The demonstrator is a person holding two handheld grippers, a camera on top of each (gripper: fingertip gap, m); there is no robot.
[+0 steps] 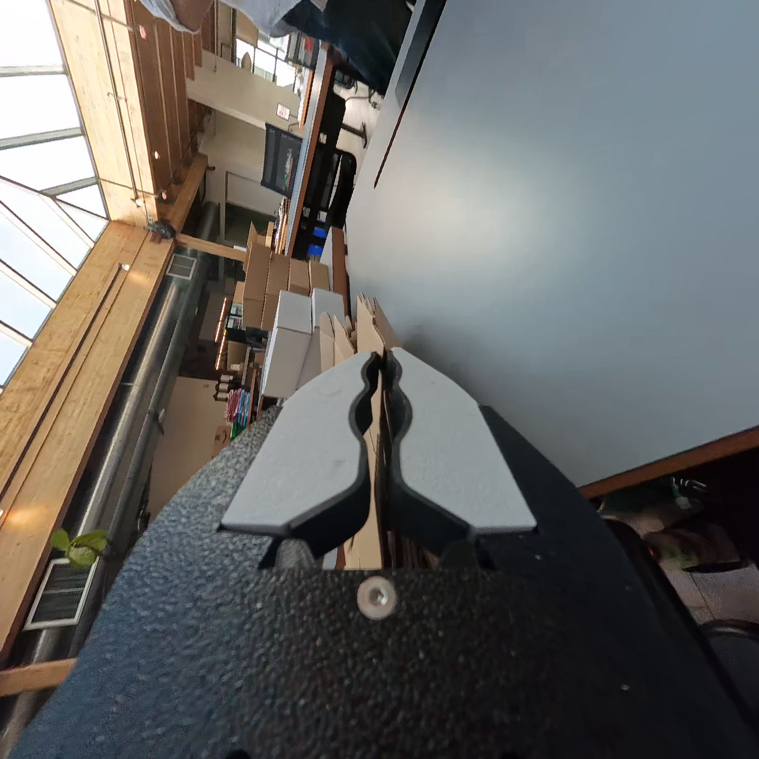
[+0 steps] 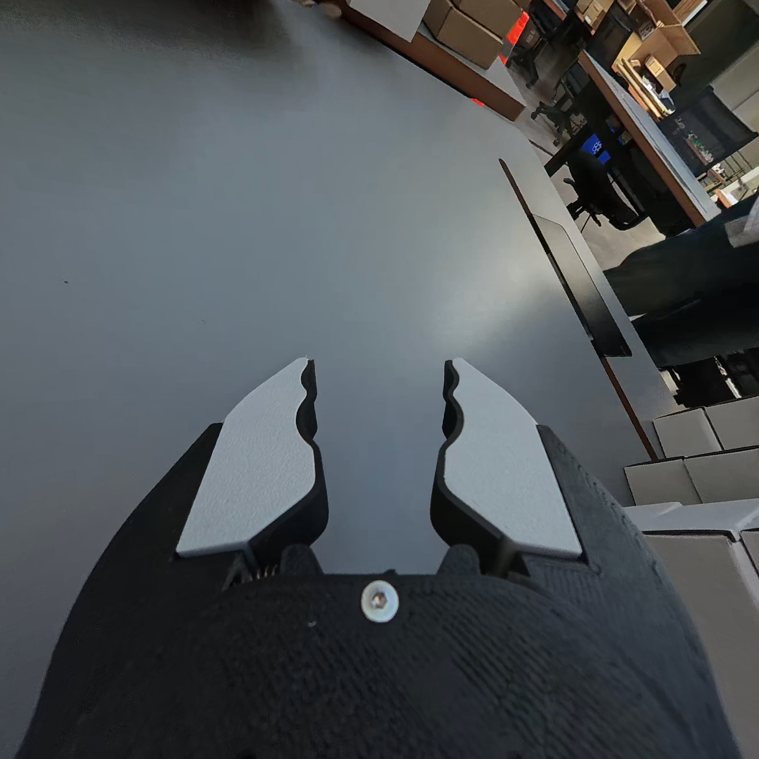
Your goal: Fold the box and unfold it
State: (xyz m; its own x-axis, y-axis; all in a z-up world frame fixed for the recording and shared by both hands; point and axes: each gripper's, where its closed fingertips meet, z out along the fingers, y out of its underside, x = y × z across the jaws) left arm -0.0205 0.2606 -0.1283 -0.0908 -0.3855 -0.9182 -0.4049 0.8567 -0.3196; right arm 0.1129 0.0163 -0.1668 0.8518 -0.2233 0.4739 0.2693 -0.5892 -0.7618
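**Cardboard Pinched Edge-On by the Left Fingers, Right Fingers Wide Over Bare Counter**

Brown cardboard, a flattened box (image 1: 378,443), sits edge-on between the grey-faced fingers (image 1: 312,447) of the left gripper (image 1: 382,357). Those fingers are drawn in narrow, with only the thin sheet filling the gap, so they are gripping it. The left wrist view is rolled onto its side, and the grey counter (image 1: 554,246) fills its right half. Beyond the fingertips, more flat cardboard blanks (image 1: 369,328) stand bunched together at the counter's edge, and white closed boxes (image 1: 291,341) lie just beside them.

The right gripper (image 2: 380,365) hangs over a bare stretch of the same grey counter (image 2: 246,185), its fingers (image 2: 254,464) spread wide with nothing between them. White boxes (image 2: 698,460) are stacked at the lower right of this view, near the gripper's black body. A dark flat panel (image 2: 583,287) lies along the counter's far edge. Farther off stand other benches carrying brown cartons (image 2: 464,37) and a black office chair (image 2: 603,185).
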